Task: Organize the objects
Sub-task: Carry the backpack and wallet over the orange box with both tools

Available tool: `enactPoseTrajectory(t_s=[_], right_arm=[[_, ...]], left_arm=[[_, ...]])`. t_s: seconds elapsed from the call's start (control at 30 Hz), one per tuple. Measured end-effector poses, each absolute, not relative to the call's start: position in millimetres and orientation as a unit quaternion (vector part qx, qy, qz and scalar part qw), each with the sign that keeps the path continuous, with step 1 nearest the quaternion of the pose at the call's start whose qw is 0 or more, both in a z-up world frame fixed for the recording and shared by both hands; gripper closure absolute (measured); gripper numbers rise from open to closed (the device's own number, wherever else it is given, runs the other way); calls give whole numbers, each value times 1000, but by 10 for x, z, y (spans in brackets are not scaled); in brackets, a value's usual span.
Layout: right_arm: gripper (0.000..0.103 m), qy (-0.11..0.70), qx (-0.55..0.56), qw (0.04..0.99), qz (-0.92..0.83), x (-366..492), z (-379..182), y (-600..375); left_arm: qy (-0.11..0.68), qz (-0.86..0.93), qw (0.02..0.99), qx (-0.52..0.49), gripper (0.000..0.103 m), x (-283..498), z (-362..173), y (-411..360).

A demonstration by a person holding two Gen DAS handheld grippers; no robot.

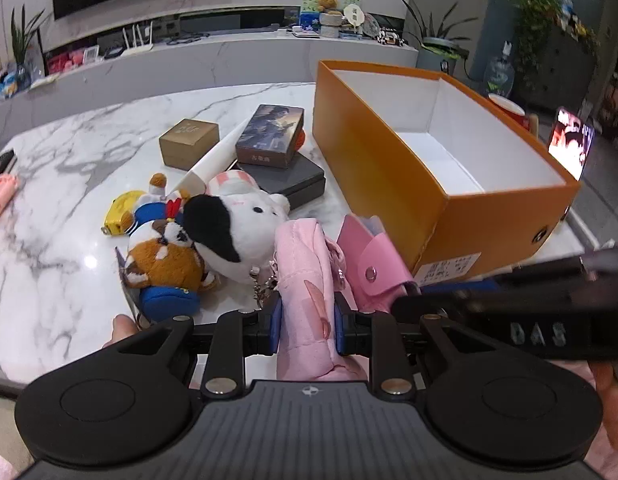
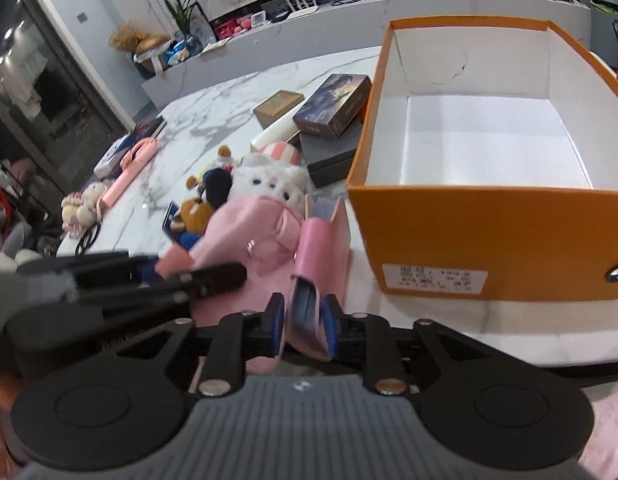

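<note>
Right now the left tongs [image 1: 308, 326] pinch a soft pink pouch [image 1: 305, 280] at the lower centre of the left wrist view, while the right tongs [image 2: 304, 322] sit around a pink snap wallet [image 2: 321, 236] at the lower centre of the right wrist view, their pads close beside it, though I cannot tell whether they press on it. Both things hang just beside the near wall of the empty orange box [image 2: 489, 236], which fills the right half of either frame on the marble surface [image 1: 69, 168]. To do it well, I judge each load should be lifted clear over the orange rim before release, the wallet gripped firmly first, and the two tongs kept from crossing.
</note>
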State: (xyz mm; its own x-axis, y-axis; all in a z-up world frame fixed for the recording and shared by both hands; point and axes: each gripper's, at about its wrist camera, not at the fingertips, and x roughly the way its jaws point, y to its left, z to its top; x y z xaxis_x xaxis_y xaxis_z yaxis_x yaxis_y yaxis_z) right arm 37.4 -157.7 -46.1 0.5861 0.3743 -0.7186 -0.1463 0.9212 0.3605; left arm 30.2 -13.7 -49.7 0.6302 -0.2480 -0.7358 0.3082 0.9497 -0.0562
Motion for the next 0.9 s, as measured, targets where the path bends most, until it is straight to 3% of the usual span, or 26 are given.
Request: enactPoseTrajectory(t_s=[0.23, 0.33, 0.43, 0.6, 0.9], right_arm=[[65, 419, 165, 884, 126, 562, -511, -1635], [66, 422, 177, 881, 121, 647, -569, -1636], [74, 424, 180, 880, 116, 692, -623, -1647], [78, 423, 172, 882, 117, 653, -591, -1658], [79, 351, 178, 905, 159, 289, 76, -1770]], left_arm=[[408, -148, 900, 41, 74, 312, -537, -175], [409, -145, 899, 55, 72, 320, -537, -210], [412, -140, 898, 61, 70, 344, -547, -216], [408, -135, 902, 40, 77, 313, -483, -160], [311, -148, 938, 33, 78, 95, 287, -141]])
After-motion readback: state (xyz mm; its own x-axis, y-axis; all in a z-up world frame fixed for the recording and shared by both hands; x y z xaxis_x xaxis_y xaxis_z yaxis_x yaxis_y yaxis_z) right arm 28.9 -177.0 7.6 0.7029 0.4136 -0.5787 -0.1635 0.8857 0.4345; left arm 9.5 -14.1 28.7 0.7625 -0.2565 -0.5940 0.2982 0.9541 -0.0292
